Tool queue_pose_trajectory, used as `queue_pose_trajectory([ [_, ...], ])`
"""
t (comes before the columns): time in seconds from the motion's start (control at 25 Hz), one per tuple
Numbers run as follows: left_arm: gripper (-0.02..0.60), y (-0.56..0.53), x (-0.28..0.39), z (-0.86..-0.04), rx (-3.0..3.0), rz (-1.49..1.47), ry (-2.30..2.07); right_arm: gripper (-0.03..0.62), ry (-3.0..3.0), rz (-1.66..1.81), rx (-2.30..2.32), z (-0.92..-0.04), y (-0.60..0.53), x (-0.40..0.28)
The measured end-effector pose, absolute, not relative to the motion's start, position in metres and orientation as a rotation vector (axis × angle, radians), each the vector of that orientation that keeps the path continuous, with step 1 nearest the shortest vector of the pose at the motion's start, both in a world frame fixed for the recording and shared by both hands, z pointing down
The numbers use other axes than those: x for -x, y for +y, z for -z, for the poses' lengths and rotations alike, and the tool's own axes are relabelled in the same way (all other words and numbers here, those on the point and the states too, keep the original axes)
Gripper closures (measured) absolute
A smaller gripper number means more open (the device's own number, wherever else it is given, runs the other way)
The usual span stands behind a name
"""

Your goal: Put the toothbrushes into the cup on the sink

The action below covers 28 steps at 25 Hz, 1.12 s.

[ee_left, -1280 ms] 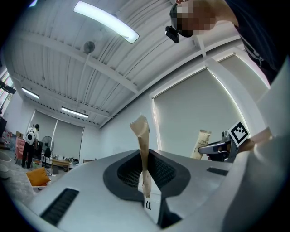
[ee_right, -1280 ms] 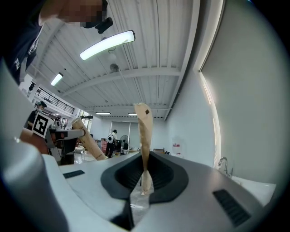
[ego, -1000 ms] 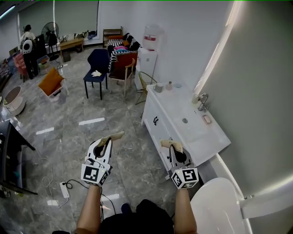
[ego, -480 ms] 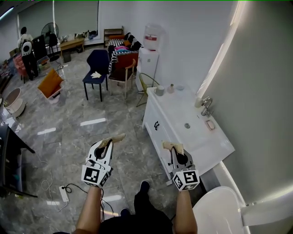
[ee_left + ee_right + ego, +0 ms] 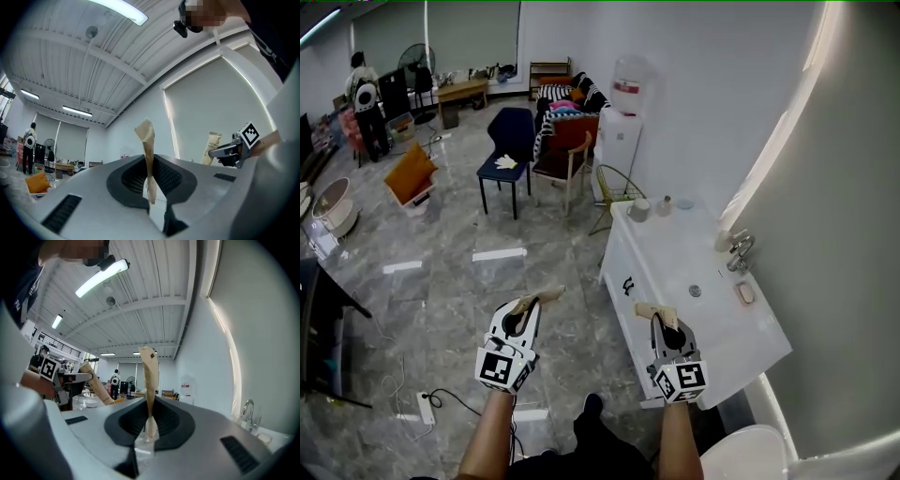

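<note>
Sink [image 5: 712, 323] nearer now; left gripper [image 5: 528, 305], right gripper [image 5: 660, 317] each clamping seemingly wrapped toothbrushes [image 5: 546, 295]

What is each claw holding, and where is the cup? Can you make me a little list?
Left claw: shut on the left toothbrush, in a tan paper wrapper
Right claw: shut on the right toothbrush, wrapped the same
Cup: upright at the far end of the sink counter
Faucet: on the counter's wall side
Job: not done, both toothbrushes are in the claws
</note>
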<state>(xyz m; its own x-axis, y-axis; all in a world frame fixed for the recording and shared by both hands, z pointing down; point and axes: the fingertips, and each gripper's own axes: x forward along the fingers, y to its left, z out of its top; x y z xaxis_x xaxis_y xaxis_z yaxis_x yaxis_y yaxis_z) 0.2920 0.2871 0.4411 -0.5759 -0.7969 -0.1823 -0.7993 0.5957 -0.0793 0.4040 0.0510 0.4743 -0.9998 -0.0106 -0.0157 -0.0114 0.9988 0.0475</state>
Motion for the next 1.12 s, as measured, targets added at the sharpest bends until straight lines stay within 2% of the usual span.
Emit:
queue_pose_trajectory([
  [1.12,0.535,0.144,-0.183,-0.424,1.223,-0.024,2.695,0.545,3.131,-0.058,-0.123,-0.458,-0.086,-0.269],
])
